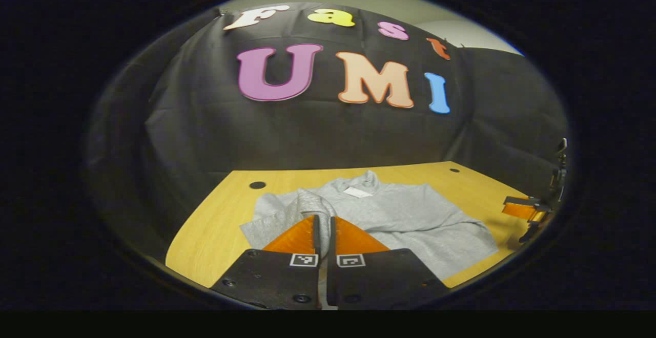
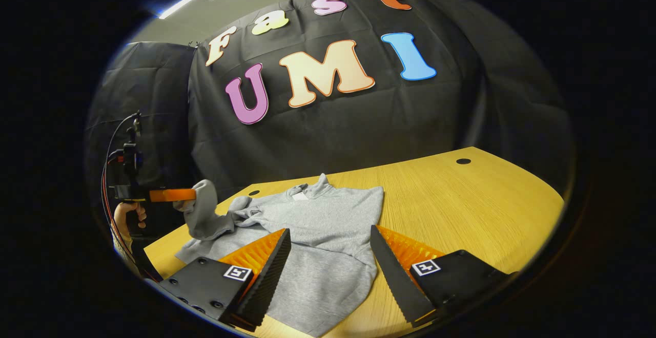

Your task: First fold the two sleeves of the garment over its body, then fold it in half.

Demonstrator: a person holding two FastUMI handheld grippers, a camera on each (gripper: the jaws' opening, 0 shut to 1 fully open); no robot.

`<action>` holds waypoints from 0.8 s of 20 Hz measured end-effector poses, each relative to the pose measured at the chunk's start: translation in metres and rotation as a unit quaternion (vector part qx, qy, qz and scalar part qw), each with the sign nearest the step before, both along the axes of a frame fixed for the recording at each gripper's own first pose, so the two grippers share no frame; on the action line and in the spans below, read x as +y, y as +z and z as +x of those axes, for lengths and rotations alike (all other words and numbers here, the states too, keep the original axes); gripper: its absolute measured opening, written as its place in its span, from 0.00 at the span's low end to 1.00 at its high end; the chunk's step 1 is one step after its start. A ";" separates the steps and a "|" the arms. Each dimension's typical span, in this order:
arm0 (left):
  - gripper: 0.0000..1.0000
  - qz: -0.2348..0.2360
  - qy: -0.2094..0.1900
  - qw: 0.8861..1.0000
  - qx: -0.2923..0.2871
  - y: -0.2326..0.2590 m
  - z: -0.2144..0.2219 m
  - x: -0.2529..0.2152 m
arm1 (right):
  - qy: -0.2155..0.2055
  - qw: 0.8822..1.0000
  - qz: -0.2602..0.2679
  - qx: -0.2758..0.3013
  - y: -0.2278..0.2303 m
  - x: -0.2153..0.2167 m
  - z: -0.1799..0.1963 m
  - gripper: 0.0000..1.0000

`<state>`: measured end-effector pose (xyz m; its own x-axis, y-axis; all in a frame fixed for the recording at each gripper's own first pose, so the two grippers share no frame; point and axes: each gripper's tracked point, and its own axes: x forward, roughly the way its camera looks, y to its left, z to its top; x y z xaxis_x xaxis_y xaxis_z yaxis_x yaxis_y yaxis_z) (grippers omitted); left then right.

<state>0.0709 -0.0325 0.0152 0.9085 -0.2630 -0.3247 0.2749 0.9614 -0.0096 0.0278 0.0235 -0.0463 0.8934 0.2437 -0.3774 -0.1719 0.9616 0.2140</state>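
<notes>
Nearest in the left gripper view, the left claw (image 1: 323, 228) is seen closed tight on a sleeve (image 1: 311, 204) of the grey garment (image 1: 410, 215), the cloth rising from between its fingers; in the right gripper view the same sleeve (image 2: 201, 210) is seen lifted clear of the worktop (image 2: 461, 205) and hanging from that claw (image 2: 177, 195), held by a hand (image 2: 125, 217). The right claw (image 2: 330, 256) is held wide open above the garment's lower body, with nothing gripped. Beyond it, the garment (image 2: 318, 220) is spread flat near the front edge of the worktop, collar toward the booth wall. The sleeve is judged likely to slip out if only a thin pinch of fabric is caught. If it is carried across too quickly, the unpinned body could be dragged or bunched, and the fold could be laid crooked.
</notes>
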 end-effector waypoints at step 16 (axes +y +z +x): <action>0.00 -0.049 -0.153 0.986 0.052 -0.034 0.067 -0.233 | 0.004 1.000 -0.003 0.014 -0.010 -0.002 0.001 0.97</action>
<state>0.1380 -0.2660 -0.0184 0.7450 -0.5542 -0.3713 0.5447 0.8267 -0.1411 0.0284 0.0218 -0.0568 0.8799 0.2495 -0.4044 -0.1741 0.9612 0.2142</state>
